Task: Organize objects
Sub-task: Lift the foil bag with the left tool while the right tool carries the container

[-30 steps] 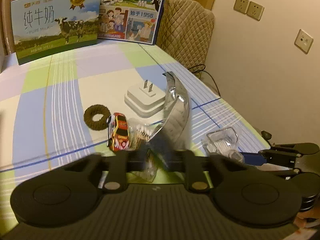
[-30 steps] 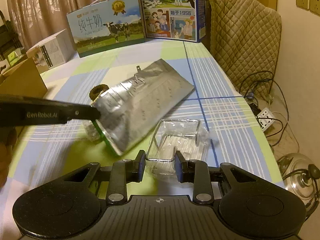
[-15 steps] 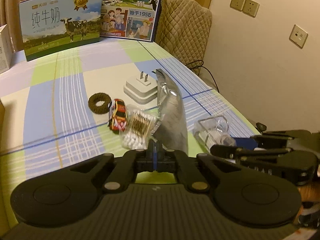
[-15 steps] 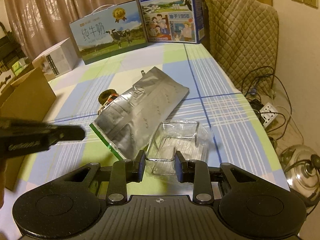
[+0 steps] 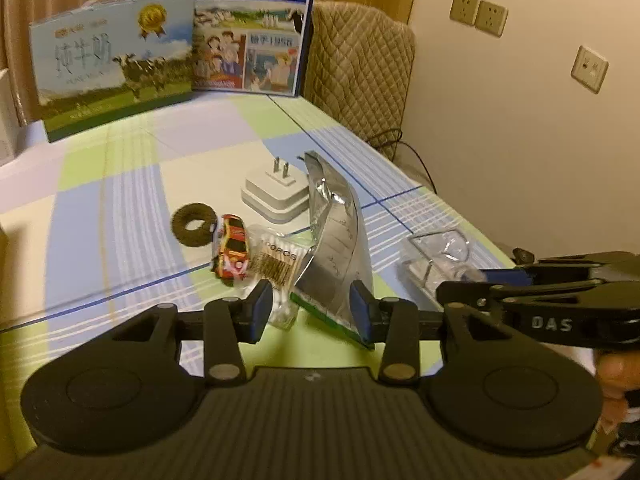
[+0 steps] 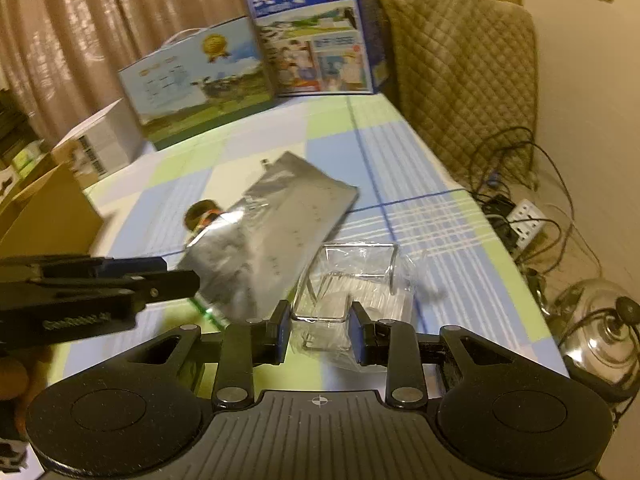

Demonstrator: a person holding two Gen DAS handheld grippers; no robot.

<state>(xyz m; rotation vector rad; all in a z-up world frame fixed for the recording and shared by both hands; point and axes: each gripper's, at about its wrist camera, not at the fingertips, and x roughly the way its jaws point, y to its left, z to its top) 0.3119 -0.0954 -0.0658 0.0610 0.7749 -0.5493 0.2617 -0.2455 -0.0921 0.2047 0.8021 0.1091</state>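
Observation:
A silver foil pouch (image 5: 336, 248) with a green bottom edge lies curled on the checked tablecloth, leaning over a pack of cotton swabs (image 5: 276, 268). My left gripper (image 5: 311, 310) is opening; the pouch's lower end sits between its blue pads, close to the right pad, and the left pad stands clear of it. My right gripper (image 6: 320, 334) is shut on a clear plastic box (image 6: 348, 280) wrapped in film, just right of the pouch (image 6: 272, 236). Each gripper also shows in the other's view: the left gripper (image 6: 100, 284) and the right gripper (image 5: 520, 292).
A toy car (image 5: 231, 248), a brown ring (image 5: 193, 224) and a white plug adapter (image 5: 276, 196) lie beyond the pouch. Two milk cartons (image 5: 112, 68) stand at the far edge, a cardboard box (image 6: 44, 208) at the left. A quilted chair (image 6: 460, 72) and floor cables (image 6: 528, 220) are right of the table.
The left gripper's jaws have parted and let go of the pouch, which has dropped from upright onto the swab pack. The right gripper keeps its hold on the clear box.

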